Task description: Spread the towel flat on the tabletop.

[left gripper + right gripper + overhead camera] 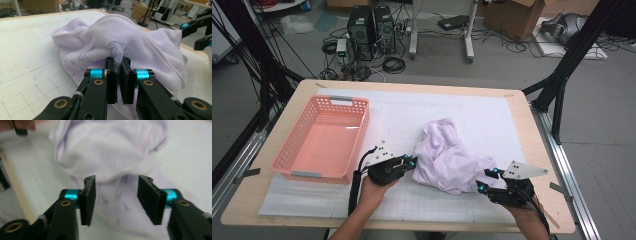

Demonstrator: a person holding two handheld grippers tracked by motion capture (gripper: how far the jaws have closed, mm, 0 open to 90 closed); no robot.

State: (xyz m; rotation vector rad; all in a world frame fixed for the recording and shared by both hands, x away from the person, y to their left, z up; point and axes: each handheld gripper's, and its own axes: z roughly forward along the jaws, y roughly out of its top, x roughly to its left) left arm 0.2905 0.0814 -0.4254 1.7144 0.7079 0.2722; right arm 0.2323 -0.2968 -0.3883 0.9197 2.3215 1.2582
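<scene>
Towel [447, 157] sits crumpled on the table [532, 150], left gripper [119, 66] clamped tight on a pinch of it. Right gripper [116, 197] is spread wide over the cloth, gripping nothing.

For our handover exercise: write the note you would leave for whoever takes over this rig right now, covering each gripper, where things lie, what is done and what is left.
Left gripper: shut on a pinched fold of the lilac towel.
Right gripper: open, jaws either side of the towel's near edge, not pressing it.
Towel: crumpled in a heap on the white mat, mid-table.
Pink basket: on the table's left side, nothing in it.
Done: one grip taken.
Left: probably close the right gripper on the towel, then lift it; where it should go next cannot be told.
</scene>
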